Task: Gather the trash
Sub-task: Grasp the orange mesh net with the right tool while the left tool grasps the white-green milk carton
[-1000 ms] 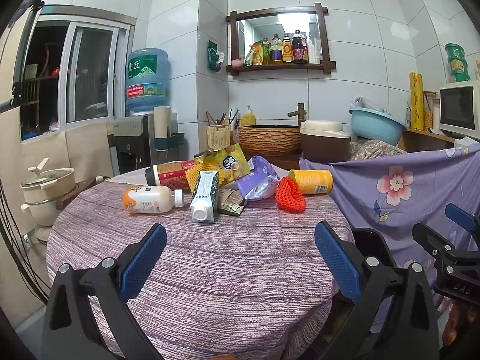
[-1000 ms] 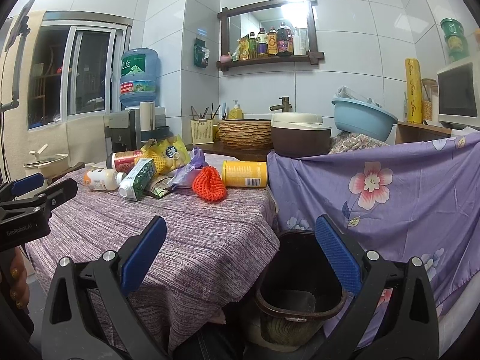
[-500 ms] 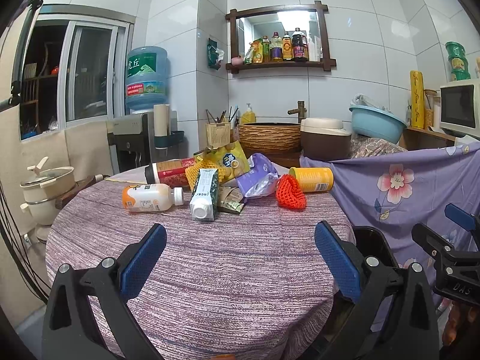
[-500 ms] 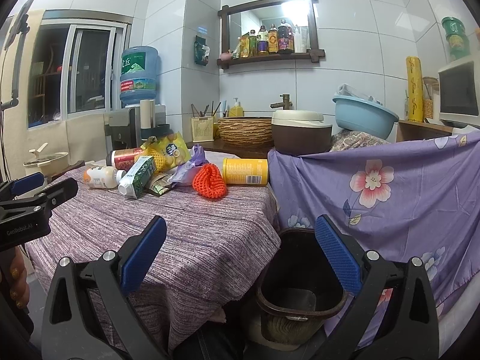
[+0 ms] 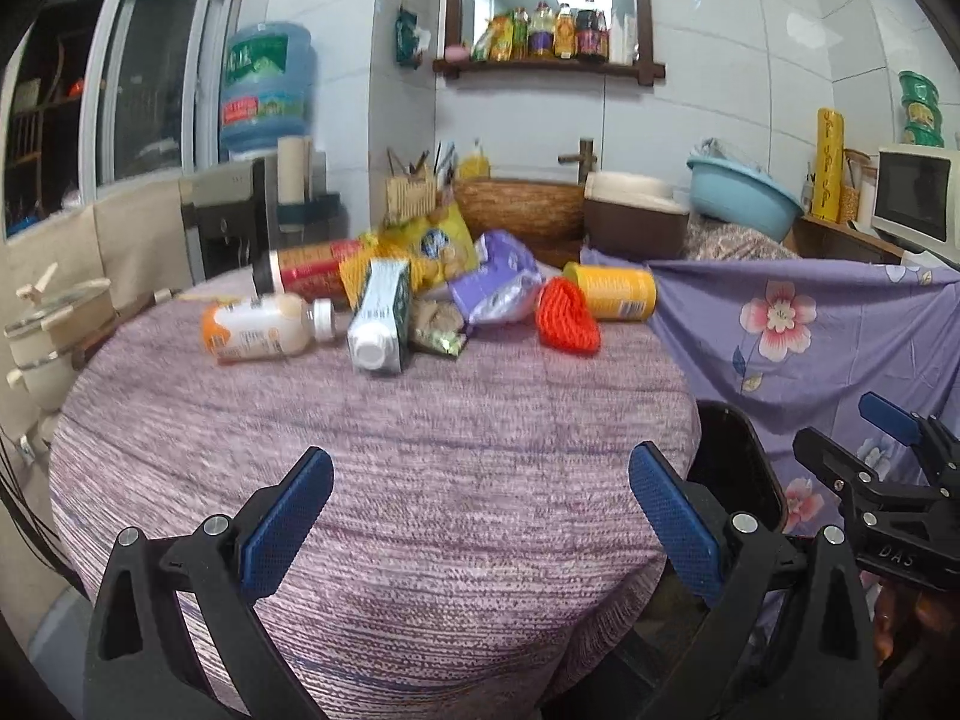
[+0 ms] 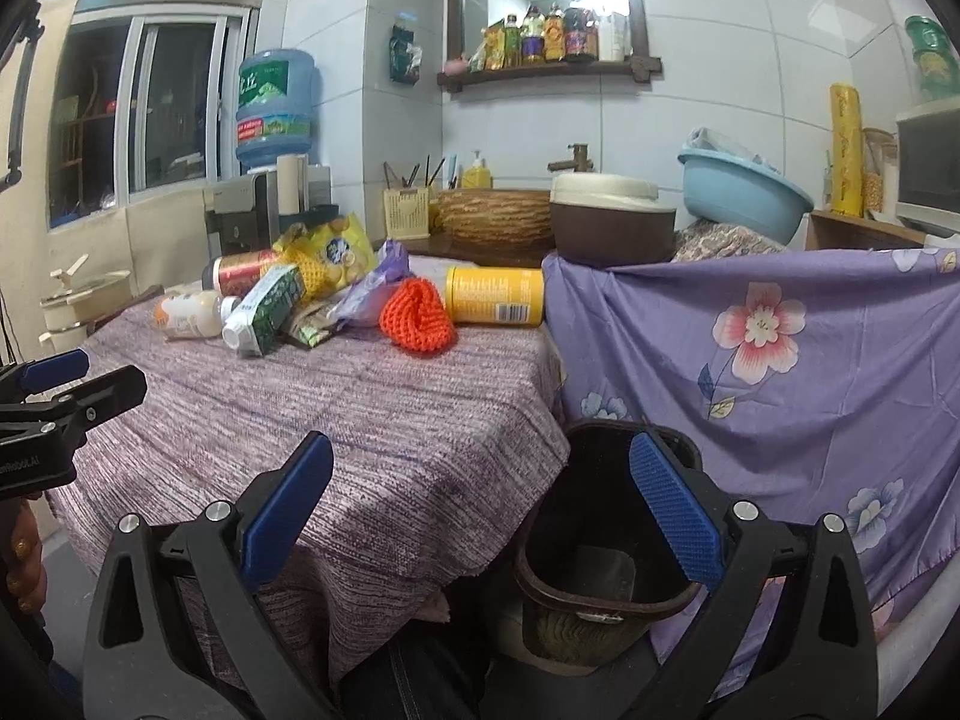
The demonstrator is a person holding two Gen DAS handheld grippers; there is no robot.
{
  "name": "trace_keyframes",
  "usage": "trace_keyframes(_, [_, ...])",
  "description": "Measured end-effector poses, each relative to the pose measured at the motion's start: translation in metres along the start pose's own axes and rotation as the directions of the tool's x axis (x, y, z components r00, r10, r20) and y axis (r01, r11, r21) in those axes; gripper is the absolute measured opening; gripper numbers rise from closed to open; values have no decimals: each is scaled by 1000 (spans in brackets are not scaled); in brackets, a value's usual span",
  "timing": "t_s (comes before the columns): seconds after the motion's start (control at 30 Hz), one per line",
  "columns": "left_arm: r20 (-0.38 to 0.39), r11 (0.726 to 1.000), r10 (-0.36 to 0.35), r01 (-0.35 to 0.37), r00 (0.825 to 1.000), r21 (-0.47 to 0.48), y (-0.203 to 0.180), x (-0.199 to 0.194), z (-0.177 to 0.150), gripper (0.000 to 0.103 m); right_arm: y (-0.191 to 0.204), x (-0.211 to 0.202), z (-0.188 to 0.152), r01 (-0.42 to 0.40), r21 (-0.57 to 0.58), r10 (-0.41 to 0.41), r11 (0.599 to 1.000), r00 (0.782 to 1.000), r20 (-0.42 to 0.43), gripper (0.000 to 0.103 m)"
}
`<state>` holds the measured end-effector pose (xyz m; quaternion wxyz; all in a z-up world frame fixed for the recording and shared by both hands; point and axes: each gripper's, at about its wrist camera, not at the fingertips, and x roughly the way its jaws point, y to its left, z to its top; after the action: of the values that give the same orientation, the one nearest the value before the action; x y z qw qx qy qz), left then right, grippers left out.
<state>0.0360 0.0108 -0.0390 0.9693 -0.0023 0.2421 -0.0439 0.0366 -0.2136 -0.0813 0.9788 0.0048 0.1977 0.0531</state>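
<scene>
A heap of trash lies at the far side of the round table (image 5: 420, 468): a white drink bottle (image 5: 258, 329), a green carton (image 5: 379, 315), a red can (image 5: 303, 267), a yellow snack bag (image 5: 429, 252), a purple wrapper (image 5: 495, 285), an orange net (image 5: 567, 317) and a yellow canister (image 5: 615, 291). My left gripper (image 5: 477, 516) hangs open over the near part of the table, well short of the heap. My right gripper (image 6: 477, 516) is open above the table's right edge and the dark waste bin (image 6: 600, 564) on the floor. The same canister (image 6: 495, 295) and net (image 6: 417, 315) show in the right wrist view.
A purple flowered cloth (image 6: 750, 372) drapes to the right of the table. Behind stand a water dispenser (image 5: 264, 96), a woven basin (image 5: 519, 207), a brown pot (image 5: 636, 216), a blue bowl (image 5: 741, 195) and a microwave (image 5: 915, 198). A cream pot (image 5: 48, 330) sits left.
Both grippers have moved forward toward the table, so the heap looks larger. The left view has tilted down and is slightly blurred. Jaws stayed open.
</scene>
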Motion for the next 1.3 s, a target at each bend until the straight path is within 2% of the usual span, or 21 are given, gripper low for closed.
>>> trace_keyframes(0.07, [-42, 1000, -4, 3, 999, -11, 6, 9, -1, 98, 3, 11, -1, -6, -14, 5, 1000, 999, -32, 98])
trace_keyframes(0.33, [-128, 1000, 8, -7, 992, 10, 23, 36, 11, 98, 15, 64, 8, -62, -87, 48, 994, 987, -153, 98])
trace_keyframes(0.63, [-215, 1000, -28, 30, 976, 6, 53, 75, 37, 98, 30, 121, 44, -141, -147, 110, 979, 974, -200, 98])
trace_keyframes(0.8, [-213, 999, 49, -43, 976, 33, 62, 91, 52, 98, 32, 161, 70, -180, -142, 144, 973, 962, -231, 98])
trace_keyframes(0.9, [-252, 999, 46, -42, 967, 23, 67, 108, 61, 98, 32, 183, 83, -185, -132, 149, 974, 958, -244, 98])
trace_keyframes(1.03, [-289, 998, 55, -51, 956, 21, 72, 124, 66, 98, 37, 223, 98, -222, -120, 176, 968, 933, -313, 98])
trace_keyframes(1.2, [-275, 999, 42, -40, 960, 13, 77, 133, 74, 98, 40, 260, 104, -220, -98, 173, 971, 920, -352, 98])
trace_keyframes(1.3, [-273, 998, 55, -49, 960, 26, 79, 139, 76, 98, 42, 268, 104, -212, -97, 166, 972, 920, -355, 89])
